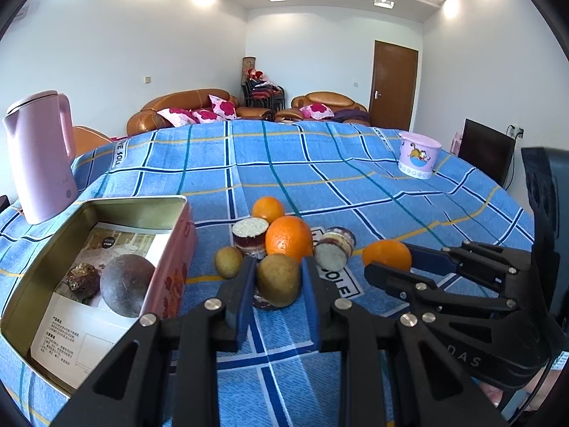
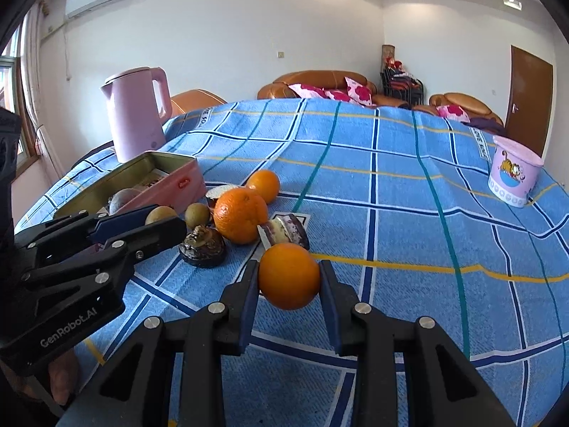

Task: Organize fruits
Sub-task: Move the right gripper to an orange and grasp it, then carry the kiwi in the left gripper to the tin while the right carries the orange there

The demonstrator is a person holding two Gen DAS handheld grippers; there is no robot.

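Note:
My left gripper (image 1: 278,264) is shut on a round green-brown fruit (image 1: 278,279), just right of the open pink tin (image 1: 135,202). A dark round fruit (image 1: 126,284) and a small dark one (image 1: 82,281) lie in the tin. My right gripper (image 2: 289,267) is shut on an orange (image 2: 288,275) low over the blue checked cloth. In the right wrist view the left gripper (image 2: 165,217) holds its fruit (image 2: 160,214) beside the tin (image 2: 177,181). A big orange (image 2: 241,215), a smaller orange (image 2: 264,185), a dark fruit (image 2: 202,245) and cut pieces (image 2: 284,235) lie between them.
A pink kettle (image 1: 39,156) stands behind the tin at the left. A pink cartoon cup (image 1: 418,154) sits far right on the cloth. Another small green-brown fruit (image 1: 228,261) and a cut fruit piece (image 1: 250,236) lie by the tin. Sofas stand beyond the table.

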